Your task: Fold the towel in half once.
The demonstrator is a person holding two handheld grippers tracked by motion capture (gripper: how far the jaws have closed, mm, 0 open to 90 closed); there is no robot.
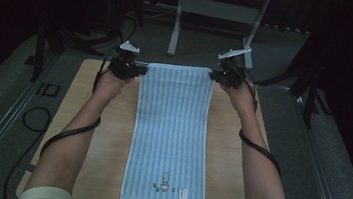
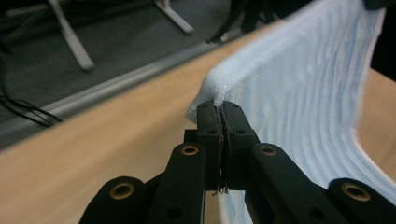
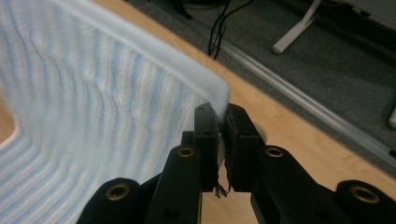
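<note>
Towel (image 1: 171,129) pinched at both far corners, far edge lifted off the table (image 1: 100,136).

I see a light-blue striped towel lying lengthwise down the middle of the wooden table, its near end flat with a small printed figure and a label close to that hem. The towel's far edge is stretched taut between my two claws and raised above the wood. At the towel's far left corner the left gripper (image 1: 135,68) has its jaws pressed together on the cloth; in the left gripper view (image 2: 219,109) fabric bunches up out of the shut pads. At the far right corner the right gripper (image 1: 217,75) clamps likewise, with towel edge squeezed between the pads in the right gripper view (image 3: 218,119). Beyond the towel's far edge lie grey floor (image 1: 211,38) and a white stand leg (image 1: 175,29).
</note>
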